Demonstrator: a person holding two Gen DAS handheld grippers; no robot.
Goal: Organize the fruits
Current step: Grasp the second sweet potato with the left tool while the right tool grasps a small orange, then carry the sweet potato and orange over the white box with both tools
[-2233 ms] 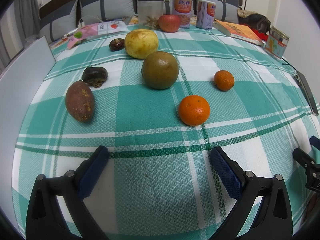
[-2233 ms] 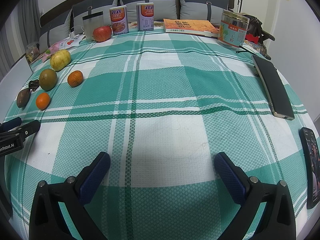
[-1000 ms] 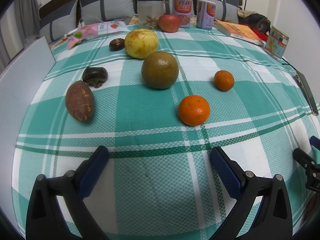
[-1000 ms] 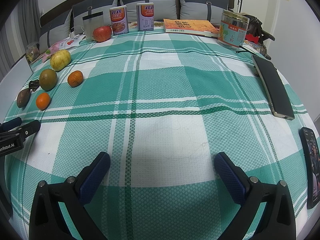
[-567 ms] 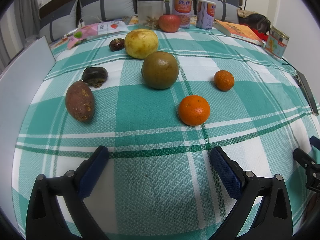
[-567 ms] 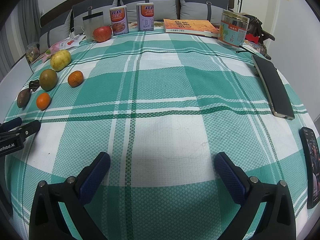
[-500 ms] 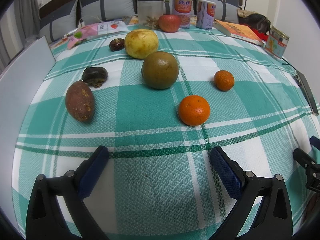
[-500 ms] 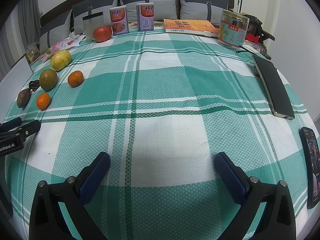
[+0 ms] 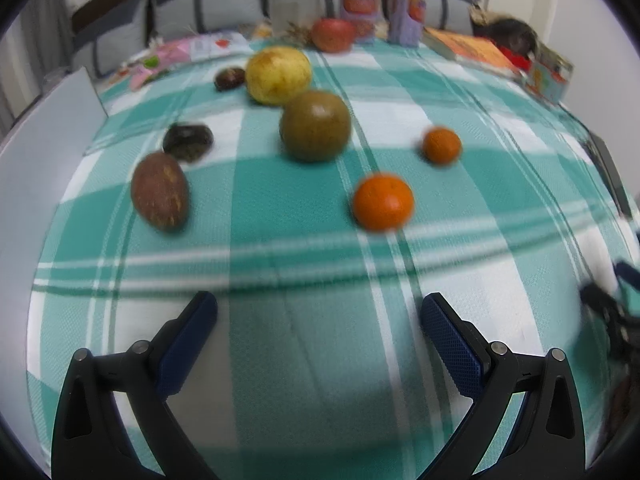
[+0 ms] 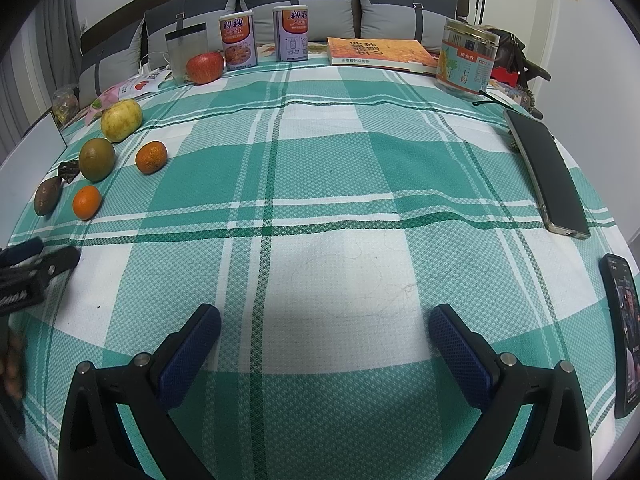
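Note:
Fruits lie on a green-and-white plaid cloth [image 9: 280, 216]. In the left wrist view a large orange [image 9: 383, 201] is nearest, with a small orange [image 9: 441, 145], a green-brown round fruit [image 9: 315, 125], a yellow fruit [image 9: 278, 75], a brown oval fruit [image 9: 159, 191], two dark fruits [image 9: 188, 141] and a red apple [image 9: 333, 34] farther back. My left gripper [image 9: 318, 320] is open and empty, short of the large orange. My right gripper [image 10: 324, 328] is open and empty over bare cloth; the fruits sit far left, such as the large orange [image 10: 86, 201].
Two cans [image 10: 237, 40], a book [image 10: 380, 52] and a round tin [image 10: 468, 58] stand at the back. A tablet [image 10: 548, 176] and a phone [image 10: 624, 336] lie at the right. A white board [image 9: 36, 152] borders the left edge. Grey cushions line the back.
The left wrist view is now blurred and the fruits sit slightly lower and nearer: my left gripper has started moving. The right gripper has not moved.

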